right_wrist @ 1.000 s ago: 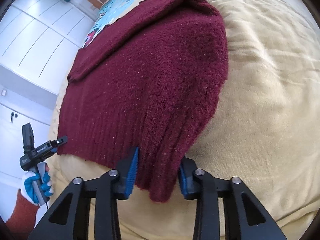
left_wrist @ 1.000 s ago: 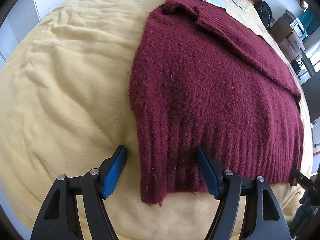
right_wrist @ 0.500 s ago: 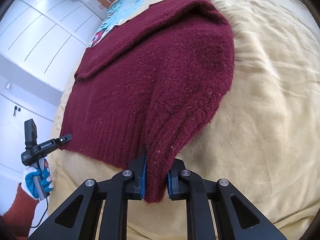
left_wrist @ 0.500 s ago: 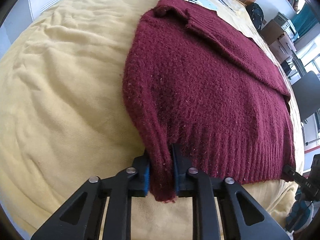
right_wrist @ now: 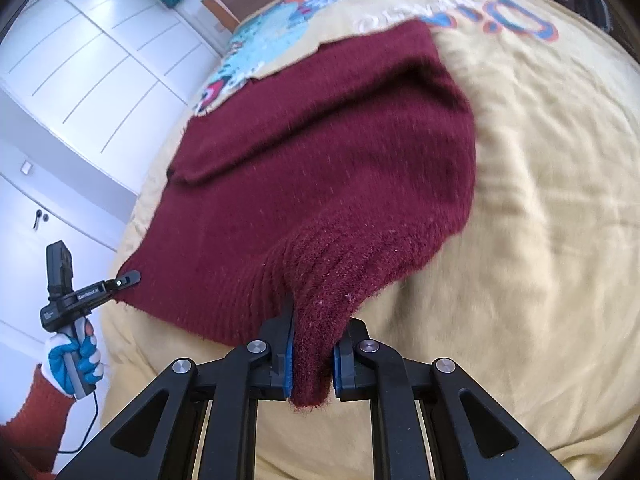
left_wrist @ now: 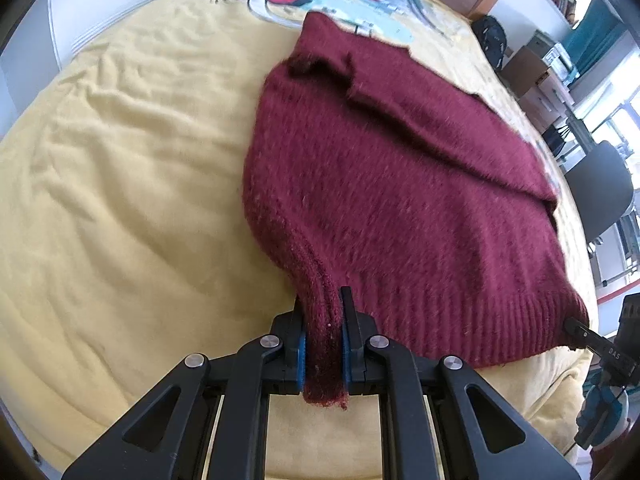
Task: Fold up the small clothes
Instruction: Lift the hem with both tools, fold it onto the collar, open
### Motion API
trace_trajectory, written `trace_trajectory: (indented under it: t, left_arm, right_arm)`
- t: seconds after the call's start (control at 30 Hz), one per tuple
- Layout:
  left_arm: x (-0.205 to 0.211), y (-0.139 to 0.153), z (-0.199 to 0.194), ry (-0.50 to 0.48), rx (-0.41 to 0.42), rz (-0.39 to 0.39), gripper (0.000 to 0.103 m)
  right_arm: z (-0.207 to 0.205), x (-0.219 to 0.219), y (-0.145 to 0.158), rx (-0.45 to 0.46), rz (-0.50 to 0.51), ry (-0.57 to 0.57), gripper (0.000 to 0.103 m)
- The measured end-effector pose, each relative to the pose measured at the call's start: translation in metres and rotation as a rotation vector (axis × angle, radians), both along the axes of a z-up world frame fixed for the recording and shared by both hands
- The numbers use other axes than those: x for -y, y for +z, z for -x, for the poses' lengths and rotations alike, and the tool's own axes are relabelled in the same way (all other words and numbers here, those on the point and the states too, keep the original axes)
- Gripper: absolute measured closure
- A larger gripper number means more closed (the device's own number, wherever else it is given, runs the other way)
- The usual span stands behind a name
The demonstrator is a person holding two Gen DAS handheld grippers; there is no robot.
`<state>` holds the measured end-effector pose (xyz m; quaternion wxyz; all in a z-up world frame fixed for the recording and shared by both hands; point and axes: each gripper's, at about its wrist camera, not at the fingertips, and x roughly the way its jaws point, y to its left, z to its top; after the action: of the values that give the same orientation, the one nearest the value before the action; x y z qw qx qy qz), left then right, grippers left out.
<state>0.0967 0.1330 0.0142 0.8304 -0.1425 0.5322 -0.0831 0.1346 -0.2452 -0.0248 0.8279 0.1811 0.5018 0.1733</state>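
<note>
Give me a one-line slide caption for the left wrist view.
Left gripper clamps the ribbed hem corner of a maroon sweater spread on a yellow blanket.

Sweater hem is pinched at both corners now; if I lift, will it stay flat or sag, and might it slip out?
The sweater probably sags: it already drapes limply between the left gripper and right gripper. Slipping seems unlikely, since thick fuzzy ribbing is bunched between the pads. It may drag on the yellow blanket rather than slide freely.
</note>
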Motion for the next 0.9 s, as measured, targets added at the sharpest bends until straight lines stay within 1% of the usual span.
trace_trajectory:
  t: [0.17,0.33,0.5,0.6,0.73,0.83,0.9]
  left_arm:
    - [0.002,0.027,-0.007,-0.009,0.066,-0.003,0.093]
    - [0.005,0.055,-0.023,-0.021,0.133,-0.005,0.093]
    - [0.005,0.085,-0.051,-0.024,0.204,0.002,0.093]
    - [0.002,0.102,-0.074,-0.022,0.241,0.007,0.093]
    - [0.005,0.114,-0.109,-0.015,0.270,-0.011,0.093]
    - [0.004,0.115,-0.134,-0.004,0.274,-0.022,0.093]
    - [0.006,0.110,-0.155,0.005,0.260,-0.023,0.093]
  right_arm:
    - [-0.014,0.000,0.022,0.058,0.000,-0.008,0.090]
    - [-0.038,0.005,0.048,0.127,0.007,-0.019,0.090]
    - [-0.074,0.012,0.077,0.198,0.013,-0.039,0.090]
    - [-0.096,0.017,0.087,0.227,0.020,-0.053,0.090]
    - [-0.134,0.024,0.096,0.250,0.029,-0.077,0.090]
    - [-0.159,0.029,0.094,0.245,0.026,-0.095,0.090]
    - [-0.179,0.031,0.088,0.231,0.035,-0.106,0.090]
